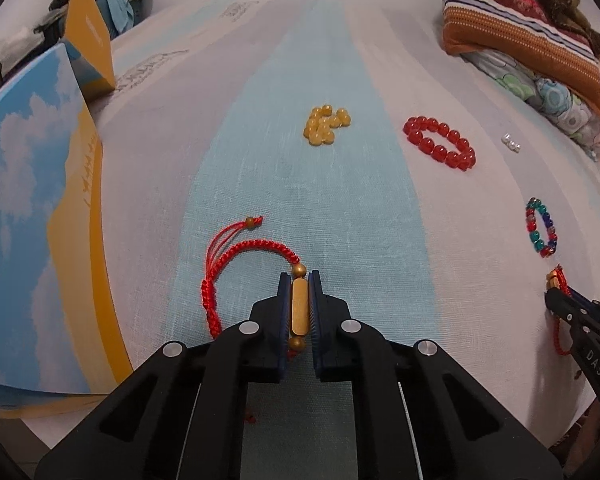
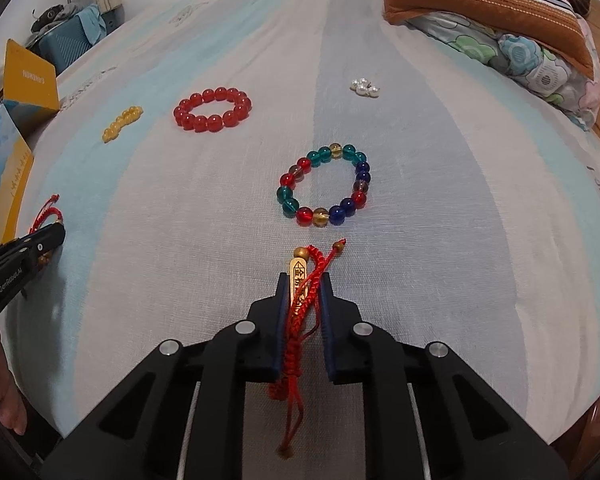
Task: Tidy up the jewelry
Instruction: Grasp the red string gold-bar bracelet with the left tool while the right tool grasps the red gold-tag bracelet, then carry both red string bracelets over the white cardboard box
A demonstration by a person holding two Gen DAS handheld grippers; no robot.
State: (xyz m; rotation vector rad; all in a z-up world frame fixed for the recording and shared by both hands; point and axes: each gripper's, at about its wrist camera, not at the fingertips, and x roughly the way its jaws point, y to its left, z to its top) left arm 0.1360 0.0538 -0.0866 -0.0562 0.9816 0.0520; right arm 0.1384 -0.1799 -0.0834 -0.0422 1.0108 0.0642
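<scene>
Red cord bracelets point(image 1: 236, 268) point(image 2: 304, 312) pinched in both grippers' point(image 1: 300, 304) point(image 2: 304, 304) fingers, L & R low over bedsheet point(image 1: 340, 220).

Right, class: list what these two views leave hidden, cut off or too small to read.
- Left wrist view: the red cord bracelet has its gold bar's face hidden between the left gripper fingers.
- Right wrist view: the pearl cluster is too small to count.
- Both views: the open box is cut off by the edge.

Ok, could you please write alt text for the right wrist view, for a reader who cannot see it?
The right gripper is shut on a red cord bracelet with a gold bar charm, above a striped bedsheet. Ahead lie a multicolored bead bracelet, a red bead bracelet, yellow beads and small pearls.
</scene>
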